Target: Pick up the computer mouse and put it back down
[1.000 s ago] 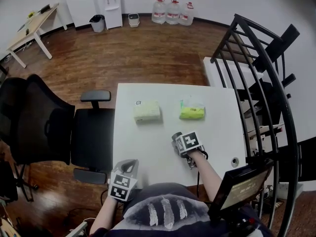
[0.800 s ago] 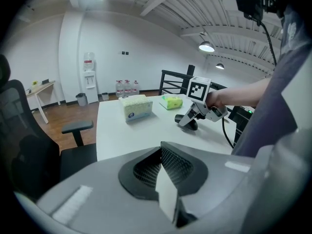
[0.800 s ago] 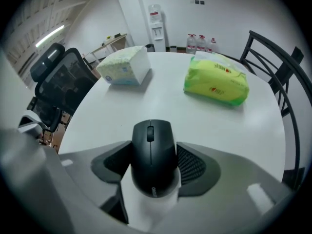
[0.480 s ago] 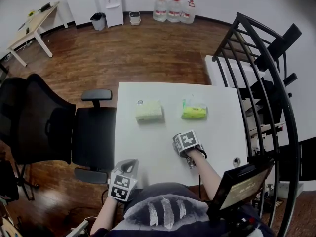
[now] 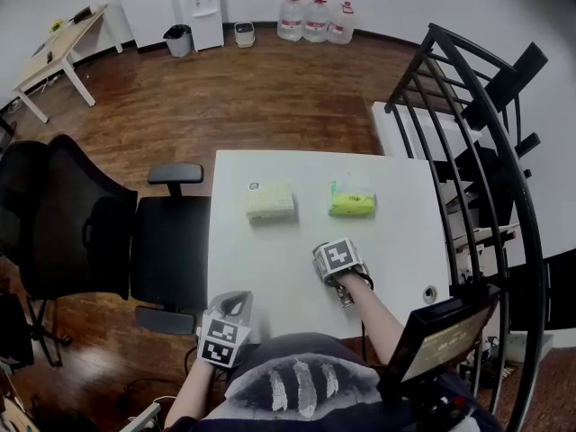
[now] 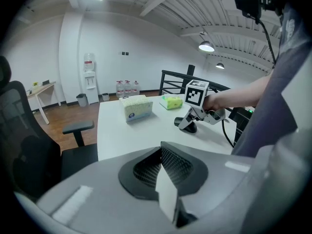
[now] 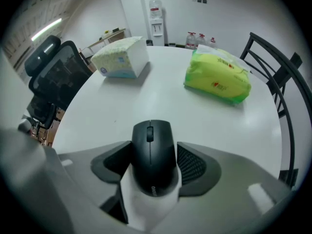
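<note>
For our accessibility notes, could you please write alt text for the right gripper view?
The right gripper is closed on a black computer mouse, its scroll wheel pointing away from the camera. Beyond it, on the white table, lie a pale tissue pack to the left and a green tissue pack to the right.

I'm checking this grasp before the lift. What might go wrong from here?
The right gripper clamps the computer mouse by its smooth, rounded sides, with its front half sticking out past the fingers; it may slip or tip nose-down when raised. The green tissue pack lies ahead of it, so a forward swing might nudge it.
</note>
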Demonstrator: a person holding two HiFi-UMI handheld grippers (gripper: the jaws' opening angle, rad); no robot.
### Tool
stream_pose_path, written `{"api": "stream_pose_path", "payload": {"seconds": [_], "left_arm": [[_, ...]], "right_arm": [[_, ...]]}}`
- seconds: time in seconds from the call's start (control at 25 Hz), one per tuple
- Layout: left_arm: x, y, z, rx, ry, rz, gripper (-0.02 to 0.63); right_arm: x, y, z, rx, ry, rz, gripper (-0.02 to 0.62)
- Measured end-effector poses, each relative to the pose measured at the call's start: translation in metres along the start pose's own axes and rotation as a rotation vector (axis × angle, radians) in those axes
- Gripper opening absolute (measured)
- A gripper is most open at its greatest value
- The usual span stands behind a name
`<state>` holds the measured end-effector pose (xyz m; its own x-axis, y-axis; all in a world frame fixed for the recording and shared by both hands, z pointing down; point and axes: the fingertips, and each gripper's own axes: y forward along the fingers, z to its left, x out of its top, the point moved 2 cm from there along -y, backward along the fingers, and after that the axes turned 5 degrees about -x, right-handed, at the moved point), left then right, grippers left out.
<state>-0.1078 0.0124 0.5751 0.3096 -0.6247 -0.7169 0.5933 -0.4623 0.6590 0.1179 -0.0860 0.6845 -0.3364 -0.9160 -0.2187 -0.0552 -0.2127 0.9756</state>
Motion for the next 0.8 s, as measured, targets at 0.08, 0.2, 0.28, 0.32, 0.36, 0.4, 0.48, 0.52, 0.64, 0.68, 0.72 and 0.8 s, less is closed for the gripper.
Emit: {"api": "stream_pose_path", "payload": {"seconds": [0.08,0.2,0.28,0.32,0.36,0.4,0.48,0.52,0.64,0.68,0.72,0.8], "left_arm": [[-0.003,-0.001,0.001,0.005,-0.003,0.004,0.015],[-0.007,-0.002,0.001,0.009,-0.005,0.010,0.015],[-0.007,-0.002,-0.001,0.011,-0.004,0.008,0.015],[-0.006,-0.001,-0.001,0.011,-0.003,0.006,0.015],[-0.005,-0.001,-0.001,0.011,-0.001,0.005,0.015],[-0.004,-0.001,0.000,0.011,0.002,0.003,0.017],[-0.002,0.000,0.000,0.009,0.008,0.001,0.017],[-0.002,0.001,-0.002,0.007,0.011,0.000,0.015],[-0.001,0.005,-0.005,-0.003,0.020,0.000,0.015],[0.000,0.005,-0.006,-0.005,0.022,0.000,0.015],[0.000,0.006,-0.007,-0.007,0.024,0.000,0.017],[0.002,0.006,-0.008,-0.007,0.028,0.001,0.015]], "right_arm": [[0.003,-0.003,-0.003,-0.019,0.005,-0.031,0.318],[0.010,-0.013,-0.007,-0.034,0.003,-0.065,0.367],[0.013,-0.027,-0.008,-0.025,0.001,-0.094,0.367],[0.017,-0.037,-0.005,-0.009,-0.004,-0.118,0.367],[0.021,-0.048,-0.001,0.012,-0.012,-0.144,0.367],[0.025,-0.060,0.003,0.032,-0.025,-0.169,0.367],[0.033,-0.084,0.008,0.066,-0.059,-0.225,0.366],[0.037,-0.096,0.011,0.093,-0.074,-0.255,0.365],[0.042,-0.137,0.028,0.198,-0.113,-0.350,0.297],[0.041,-0.151,0.033,0.230,-0.125,-0.379,0.238],[0.039,-0.164,0.038,0.257,-0.137,-0.407,0.176],[0.034,-0.191,0.044,0.290,-0.163,-0.453,0.051]]}}
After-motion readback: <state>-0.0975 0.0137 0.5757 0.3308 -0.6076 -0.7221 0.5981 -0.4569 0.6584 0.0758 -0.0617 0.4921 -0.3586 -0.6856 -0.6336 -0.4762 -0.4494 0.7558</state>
